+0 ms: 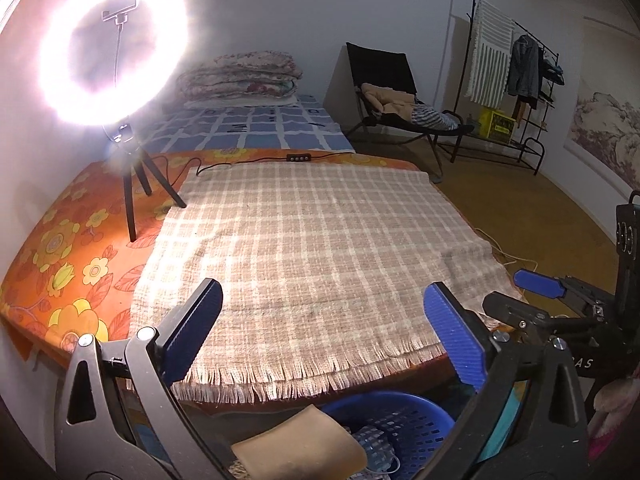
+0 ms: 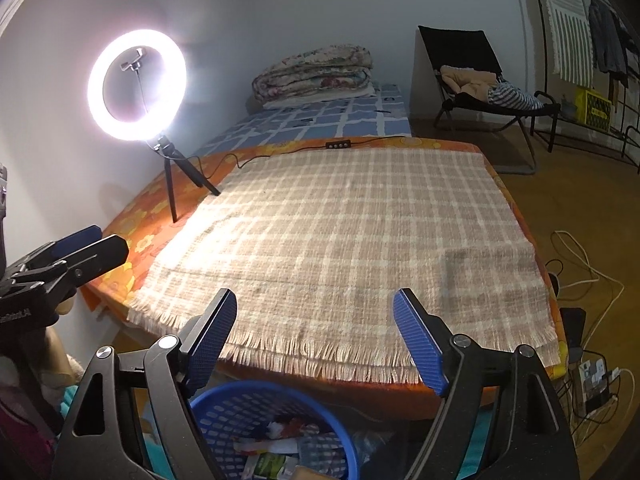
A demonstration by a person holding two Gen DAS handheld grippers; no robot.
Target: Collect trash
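Note:
A blue perforated plastic basket [image 2: 248, 412] stands on the floor below the bed's near edge, holding wrappers and paper scraps [image 2: 276, 448]. In the left wrist view the same basket [image 1: 404, 424] shows, with a tan folded piece [image 1: 300, 444] at its rim. My left gripper [image 1: 324, 340] hangs open above the basket, nothing between its blue pads. My right gripper [image 2: 314, 340] is also open and empty over the basket. Each gripper appears in the other's view: the right one [image 1: 516, 292] at the right edge, the left one [image 2: 92, 248] at the left edge.
A plaid fringed blanket [image 2: 340, 248] covers the bed over an orange floral sheet [image 1: 68, 256]. A lit ring light [image 2: 138, 84] on a tripod stands at the back left, its cable running across. Beyond are folded quilts [image 2: 316, 72], a black chair [image 2: 480, 80], a clothes rack [image 1: 516, 64]. Cables [image 2: 592, 280] lie on the floor at right.

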